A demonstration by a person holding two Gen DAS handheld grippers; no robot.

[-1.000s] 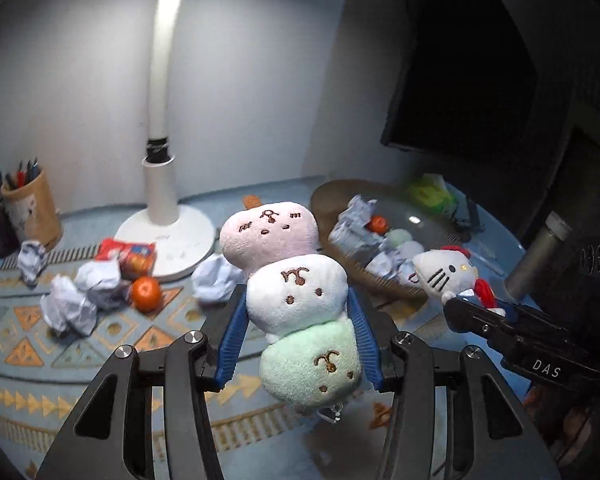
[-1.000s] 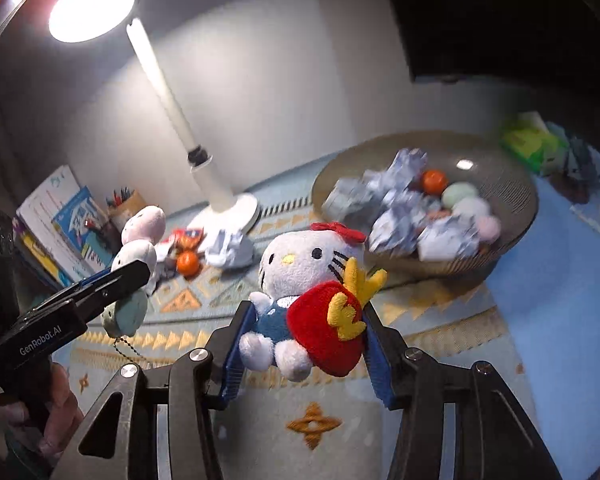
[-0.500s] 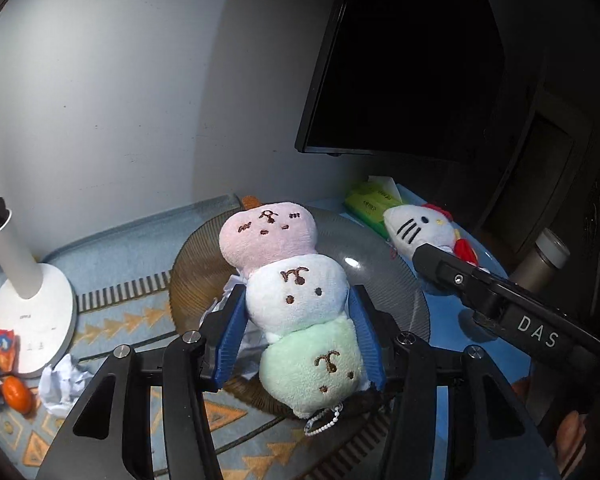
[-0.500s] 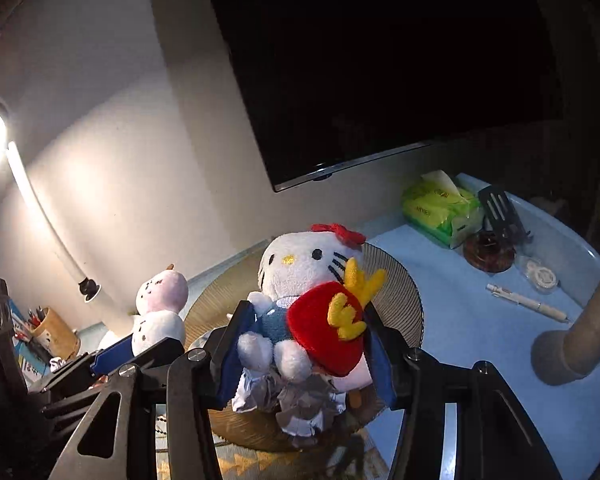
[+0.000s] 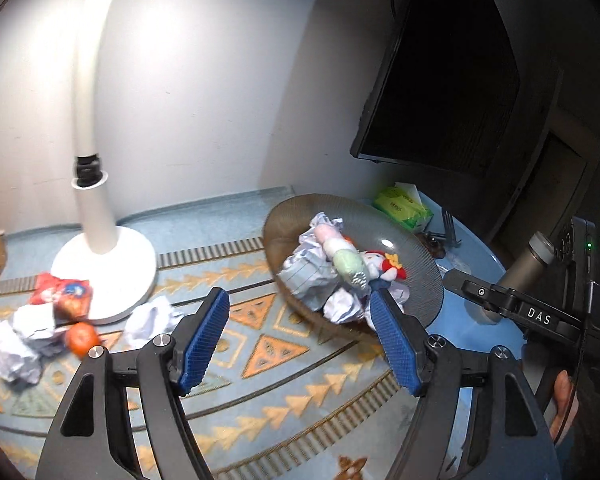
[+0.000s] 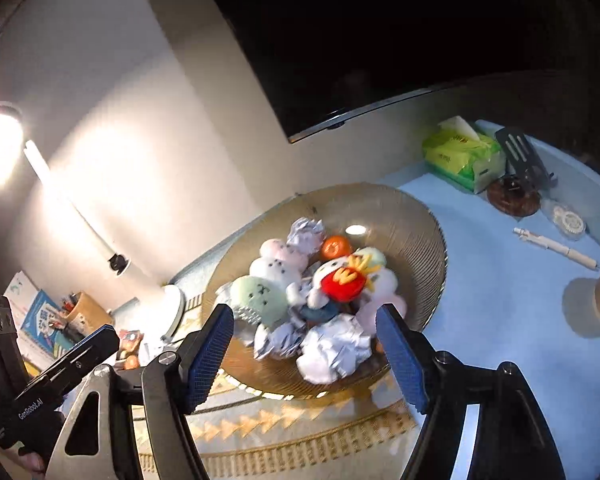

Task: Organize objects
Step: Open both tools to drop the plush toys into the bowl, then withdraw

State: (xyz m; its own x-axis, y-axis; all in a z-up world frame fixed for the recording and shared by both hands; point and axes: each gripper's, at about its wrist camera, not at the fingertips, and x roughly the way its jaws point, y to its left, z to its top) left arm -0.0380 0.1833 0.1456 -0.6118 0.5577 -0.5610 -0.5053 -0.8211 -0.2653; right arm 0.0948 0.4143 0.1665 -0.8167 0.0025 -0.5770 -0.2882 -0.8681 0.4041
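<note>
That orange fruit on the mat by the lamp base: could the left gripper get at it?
Probably yes. The left gripper is open and empty, and the orange fruit lies uncovered, though crumpled paper crowds one side.

— Where's your three-ball plush (image 6: 274, 280)?
— Centre of your right view, lying in the ribbed bowl (image 6: 416, 220) on crumpled paper balls (image 6: 332, 354); pink, white, green segments.
— And the white cat plush (image 6: 340, 280)?
— Just right of it, touching, red pouch up.

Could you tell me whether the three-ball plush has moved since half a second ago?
Yes. The three-ball plush has left the open left gripper and now lies in the bowl.
</note>
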